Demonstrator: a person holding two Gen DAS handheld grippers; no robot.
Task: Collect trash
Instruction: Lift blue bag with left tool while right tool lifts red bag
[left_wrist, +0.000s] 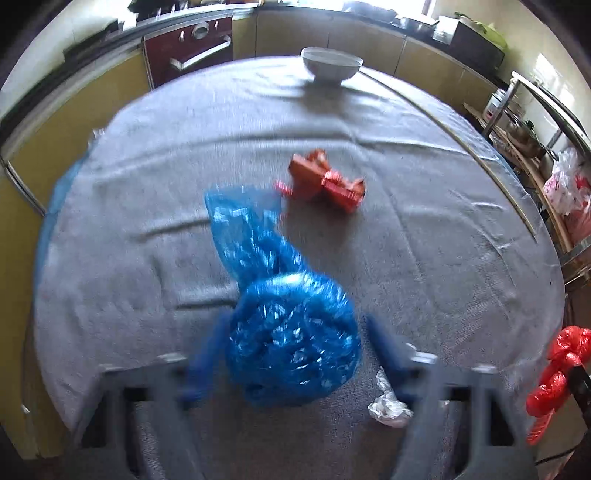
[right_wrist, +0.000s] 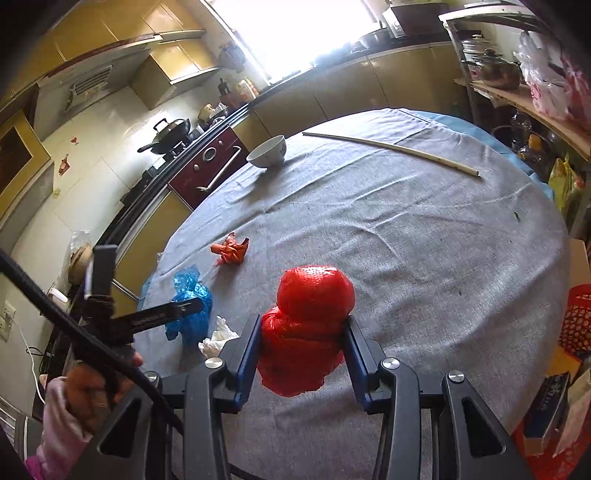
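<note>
Red bag (right_wrist: 310, 325) sits clamped in the right hand-held gripper (right_wrist: 303, 350); the left hand-held gripper (left_wrist: 291, 354) straddles the blue bag (left_wrist: 291, 343), jaws apart; orange wrapper (left_wrist: 325, 181) and white scrap (left_wrist: 388, 402) remain on the counter (left_wrist: 424, 258)

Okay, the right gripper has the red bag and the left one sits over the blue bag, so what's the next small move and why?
Probably close the left gripper on the blue bag. Its fingers stand either side of the bag with gaps showing, so nothing is pinched yet, while the right gripper is already clamped on the red bag. The white scrap and the orange wrapper can wait on the grey cloth.
</note>
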